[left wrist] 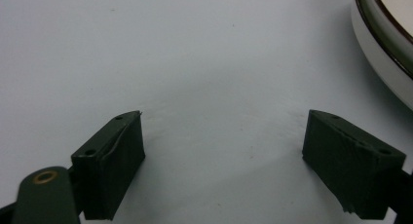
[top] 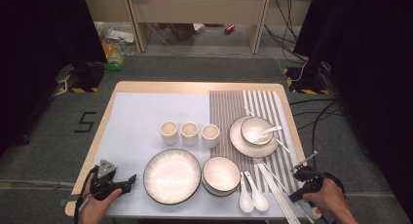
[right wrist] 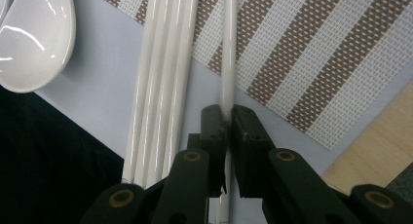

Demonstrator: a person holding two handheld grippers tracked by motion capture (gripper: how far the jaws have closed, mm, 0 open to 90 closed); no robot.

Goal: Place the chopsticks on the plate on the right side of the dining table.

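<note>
My right gripper [right wrist: 228, 118] is shut on one white chopstick [right wrist: 229, 48], which runs up from between the pads across the striped placemat [right wrist: 311, 53]. Three more white chopsticks [right wrist: 163, 78] lie side by side just left of it. In the high view this gripper [top: 295, 196] sits at the table's near right corner, at the near end of the chopsticks [top: 275, 187]. My left gripper [left wrist: 224, 151] stands open over the bare pale mat with nothing between its jaws. It [top: 131, 179] rests near the front left, just left of the large plate [top: 172, 175].
A white spoon [right wrist: 36, 36] lies left of the chopsticks, one of two spoons [top: 252, 195] near the front edge. A bowl [top: 220, 174] sits beside the plate, three cups [top: 189, 133] stand behind, and a bowl on a saucer [top: 255, 130] holds a spoon. The plate's rim [left wrist: 384, 44] is close by.
</note>
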